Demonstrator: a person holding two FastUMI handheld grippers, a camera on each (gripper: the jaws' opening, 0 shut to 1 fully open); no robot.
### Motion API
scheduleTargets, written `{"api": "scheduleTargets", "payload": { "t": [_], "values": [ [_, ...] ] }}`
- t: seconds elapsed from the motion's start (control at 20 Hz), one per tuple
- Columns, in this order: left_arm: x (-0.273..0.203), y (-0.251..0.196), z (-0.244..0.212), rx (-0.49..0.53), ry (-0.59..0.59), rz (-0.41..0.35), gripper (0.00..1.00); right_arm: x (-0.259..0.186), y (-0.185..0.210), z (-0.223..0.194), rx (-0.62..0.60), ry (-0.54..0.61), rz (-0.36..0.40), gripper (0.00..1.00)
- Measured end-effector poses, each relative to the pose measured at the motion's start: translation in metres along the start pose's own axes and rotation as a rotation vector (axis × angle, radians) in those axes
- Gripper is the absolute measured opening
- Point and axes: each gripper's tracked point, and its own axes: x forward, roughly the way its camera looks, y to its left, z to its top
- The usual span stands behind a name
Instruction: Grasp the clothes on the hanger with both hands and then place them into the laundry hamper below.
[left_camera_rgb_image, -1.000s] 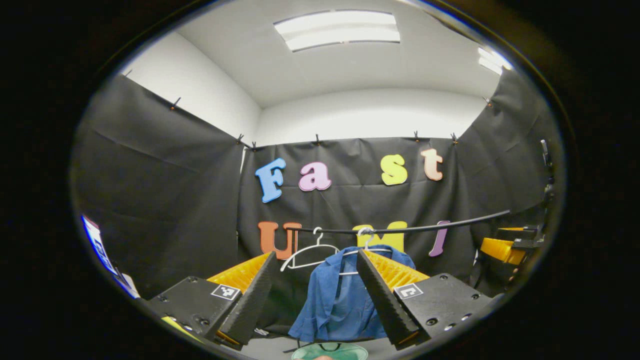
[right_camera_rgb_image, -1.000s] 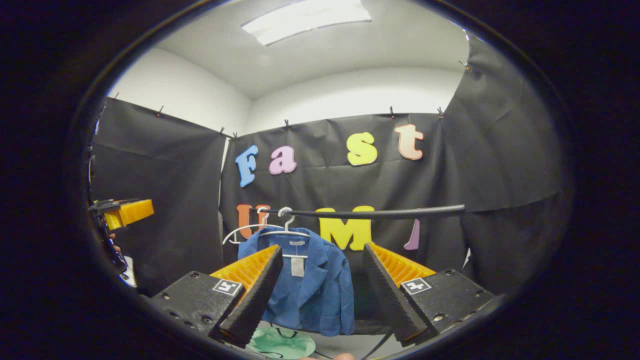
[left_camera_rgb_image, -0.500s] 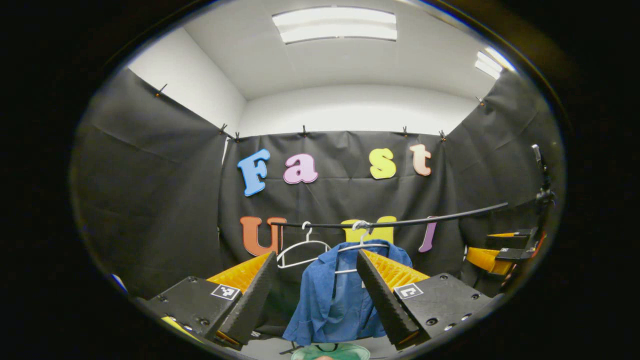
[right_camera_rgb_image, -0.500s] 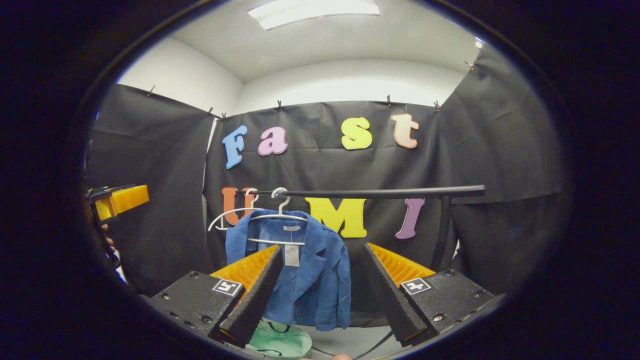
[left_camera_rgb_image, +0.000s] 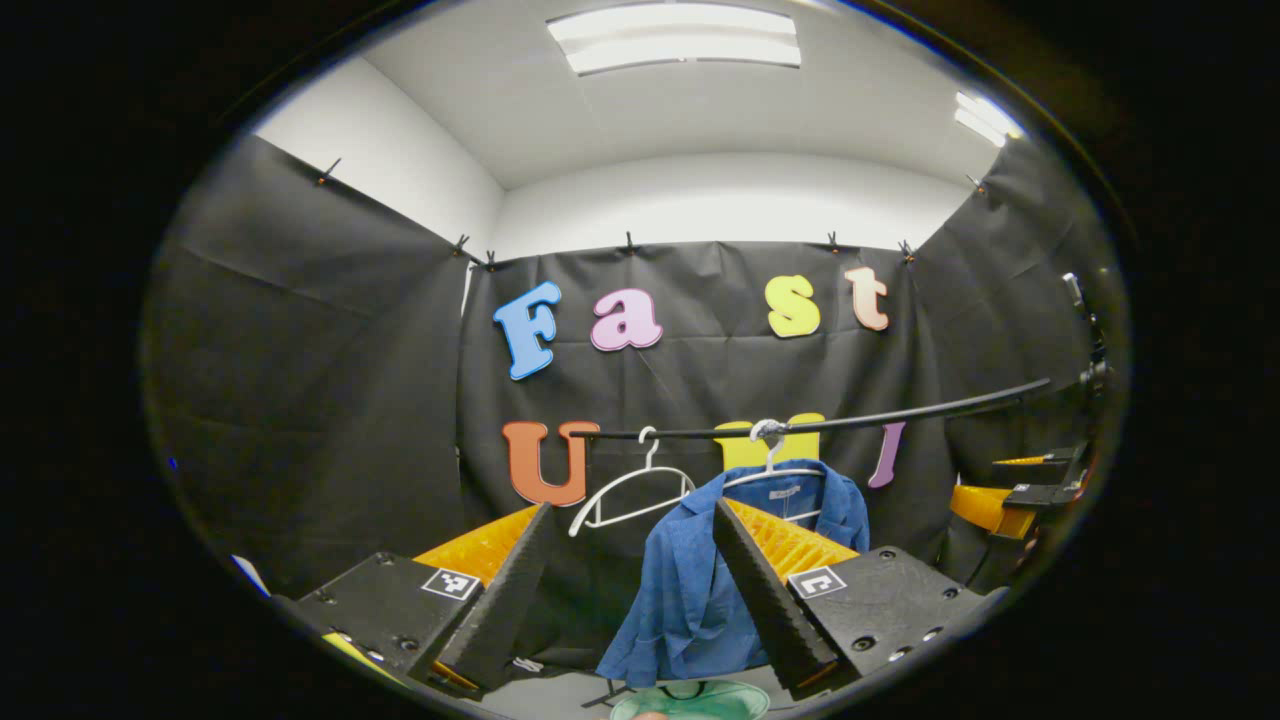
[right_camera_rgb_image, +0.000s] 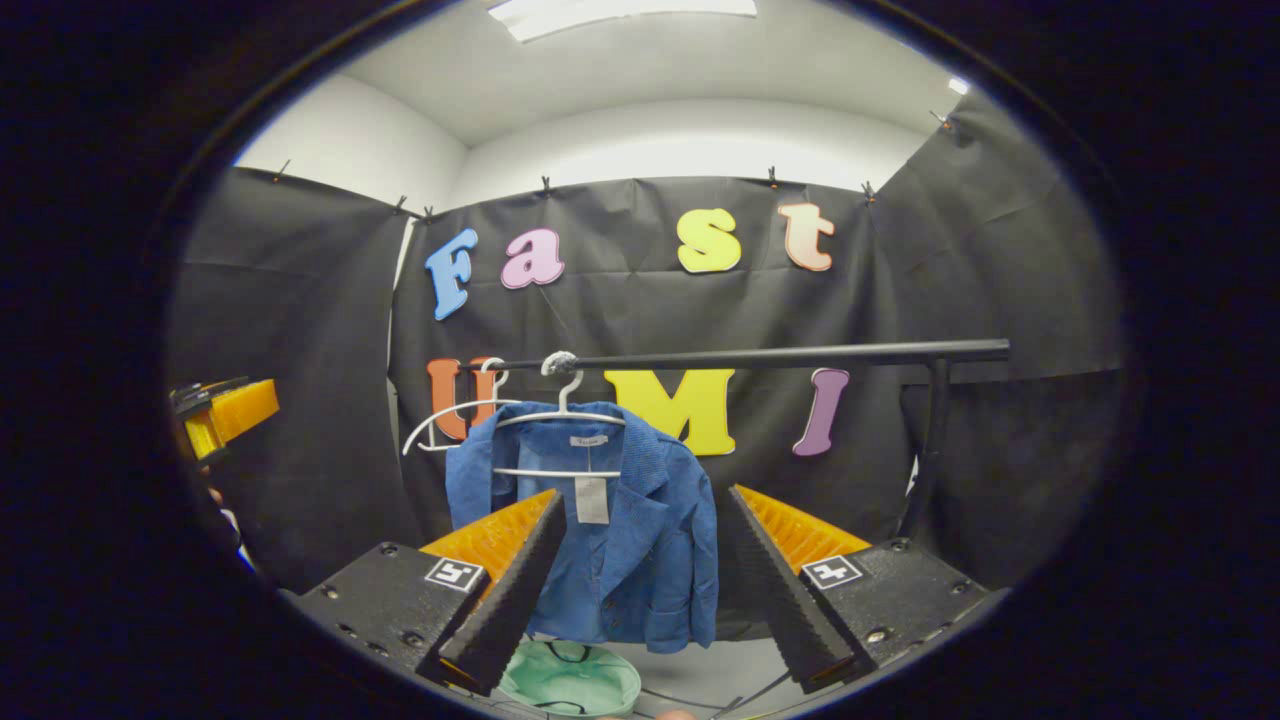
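I am holding my 2 claws out in front of me, and both are wide open with nothing in them. My left claw is pointing at the blue jacket, and my right claw is looking at it too. The jacket is hanging on a white hanger on the black rail, far from me. An empty hanger is hanging just left of it. The green hamper is sitting on the floor right under the jacket. In my right view the jacket is looking bigger and fuller than 1 second ago, and the rail is sitting higher, so I think I am moving closer. I am not touching the jacket yet. Next I think I need to reach each claw to 1 side of it and pinch.
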Motion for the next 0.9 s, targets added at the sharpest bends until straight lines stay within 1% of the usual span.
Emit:
{"api": "scheduleTargets", "payload": {
  "t": [0.05,0.1,0.15,0.2,0.35,0.4,0.45,0.5,0.55,0.6,0.65,0.7,0.75,0.8,0.9],
  "values": [
    [0.002,0.002,-0.003,0.001,0.005,-0.008,1.00,0.003,0.002,-0.003,0.008,0.008,-0.005,0.99],
    [0.005,0.003,-0.006,-0.001,0.005,-0.020,1.00,0.007,0.006,-0.004,0.011,0.014,-0.008,1.00],
    [0.009,0.004,-0.009,-0.005,0.008,-0.030,0.97,0.010,0.009,-0.008,0.015,0.024,-0.018,0.99],
    [0.012,0.006,-0.014,-0.011,0.013,-0.037,1.00,0.014,0.012,-0.011,0.021,0.030,-0.024,0.99],
    [0.023,0.006,-0.029,-0.043,0.035,-0.076,1.00,0.023,0.021,-0.019,0.043,0.042,-0.042,1.00],
    [0.027,0.003,-0.033,-0.057,0.044,-0.096,0.96,0.028,0.024,-0.021,0.048,0.043,-0.048,1.00],
    [0.031,0.000,-0.038,-0.065,0.057,-0.114,0.96,0.031,0.025,-0.026,0.053,0.052,-0.062,1.00],
    [0.034,-0.002,-0.043,-0.068,0.067,-0.127,1.00,0.035,0.026,-0.028,0.061,0.054,-0.069,0.99],
    [0.038,-0.006,-0.047,-0.071,0.076,-0.139,0.96,0.038,0.027,-0.031,0.069,0.061,-0.080,1.00],
    [0.040,-0.009,-0.052,-0.072,0.084,-0.147,1.00,0.043,0.027,-0.032,0.079,0.062,-0.081,0.99],
    [0.043,-0.012,-0.056,-0.074,0.093,-0.152,0.96,0.048,0.027,-0.034,0.087,0.066,-0.083,1.00],
    [0.047,-0.015,-0.059,-0.076,0.100,-0.155,0.96,0.054,0.027,-0.037,0.092,0.071,-0.084,1.00],
    [0.050,-0.018,-0.062,-0.079,0.105,-0.157,0.96,0.062,0.027,-0.041,0.093,0.080,-0.081,0.99],
    [0.054,-0.019,-0.066,-0.083,0.109,-0.156,1.00,0.069,0.025,-0.047,0.094,0.092,-0.080,1.00],
    [0.063,-0.025,-0.073,-0.091,0.123,-0.152,1.00,0.083,0.022,-0.053,0.098,0.107,-0.068,1.00]
  ]
}}
